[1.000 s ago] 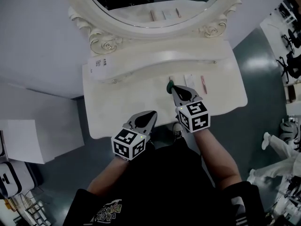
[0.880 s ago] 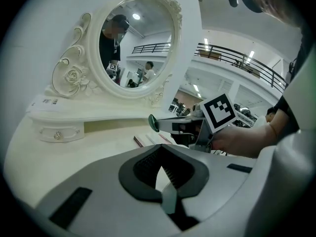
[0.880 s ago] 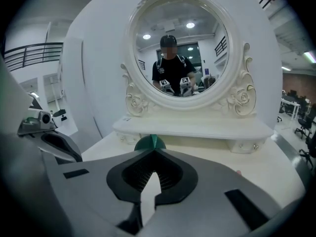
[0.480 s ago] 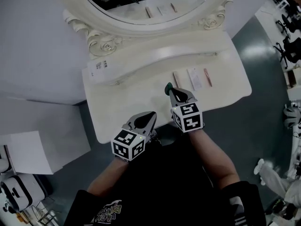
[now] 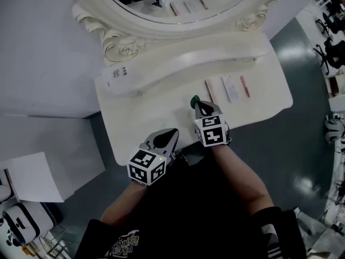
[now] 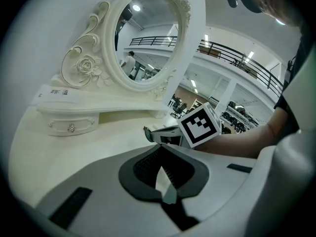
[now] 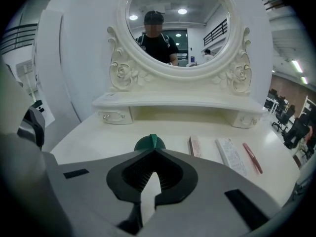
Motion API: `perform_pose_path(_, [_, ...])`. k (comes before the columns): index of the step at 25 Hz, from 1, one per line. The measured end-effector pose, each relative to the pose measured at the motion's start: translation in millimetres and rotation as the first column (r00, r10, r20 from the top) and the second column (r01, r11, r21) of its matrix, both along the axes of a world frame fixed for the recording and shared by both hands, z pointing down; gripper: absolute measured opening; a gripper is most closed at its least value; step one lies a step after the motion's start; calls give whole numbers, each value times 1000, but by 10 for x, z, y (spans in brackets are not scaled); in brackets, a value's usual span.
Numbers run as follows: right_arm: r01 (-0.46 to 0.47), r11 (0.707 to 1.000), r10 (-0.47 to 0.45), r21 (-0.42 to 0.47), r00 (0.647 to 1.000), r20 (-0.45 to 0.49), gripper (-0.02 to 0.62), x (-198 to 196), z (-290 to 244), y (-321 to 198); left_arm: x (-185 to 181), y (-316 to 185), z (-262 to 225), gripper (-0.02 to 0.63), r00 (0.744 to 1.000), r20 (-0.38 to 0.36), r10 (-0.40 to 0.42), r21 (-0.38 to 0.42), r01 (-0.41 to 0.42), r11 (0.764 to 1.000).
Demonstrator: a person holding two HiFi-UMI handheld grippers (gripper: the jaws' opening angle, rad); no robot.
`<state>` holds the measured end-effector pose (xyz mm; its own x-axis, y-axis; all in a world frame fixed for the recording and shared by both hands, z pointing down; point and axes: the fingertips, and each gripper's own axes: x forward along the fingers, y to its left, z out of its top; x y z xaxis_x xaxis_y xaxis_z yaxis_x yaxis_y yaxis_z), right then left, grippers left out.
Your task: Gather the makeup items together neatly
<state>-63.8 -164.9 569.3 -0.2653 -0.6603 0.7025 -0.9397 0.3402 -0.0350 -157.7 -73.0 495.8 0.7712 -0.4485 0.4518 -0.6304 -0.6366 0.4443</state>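
Note:
My right gripper [image 5: 196,103] is shut on a small dark green item [image 7: 150,143] that sticks out past its tips, low over the white dressing table [image 5: 145,117]. Just right of it lie a slim pink box [image 5: 210,90], a flat white packet [image 5: 230,88] and a red pen [image 5: 245,86], side by side; the right gripper view shows the same pink box [image 7: 196,146], packet [image 7: 231,155] and pen [image 7: 252,157]. My left gripper [image 5: 174,130] hovers at the table's front edge, jaws shut with nothing between them [image 6: 160,148]. It looks towards the right gripper [image 6: 163,134].
An oval mirror [image 5: 178,9] in an ornate frame stands at the back on a raised shelf with small drawers [image 7: 114,116]. A paper tag [image 5: 114,73] hangs at the shelf's left end. A white cabinet [image 5: 32,169] stands on the floor to the left.
My right gripper has sunk towards the tabletop with the green item and drawn slightly left of the row. The left gripper has shifted a little at the front edge.

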Motion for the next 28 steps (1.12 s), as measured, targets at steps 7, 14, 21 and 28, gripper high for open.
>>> perform_pose_path(7, [-23,998,21,-56,999,-29,29,-179,165,-110,-154,-51,81,8,1000,-7,-15,-24,15,1000])
perform_pose_path(14, [-24,996,19,-81,998,-63,29,-217,325,-152,-304,-82,142,8,1000,-5,-29,-36,29,999])
perform_pose_path(21, [-51,991,43,-127,997,-69,29,-225,469,-134,-368,-97,167,8,999,-4,-35,-42,34,999])
perform_pose_path(28, [-56,988,43,-141,995,-91,29,-214,516,-188,-398,-106,181,8,999,-3,-41,-46,41,998])
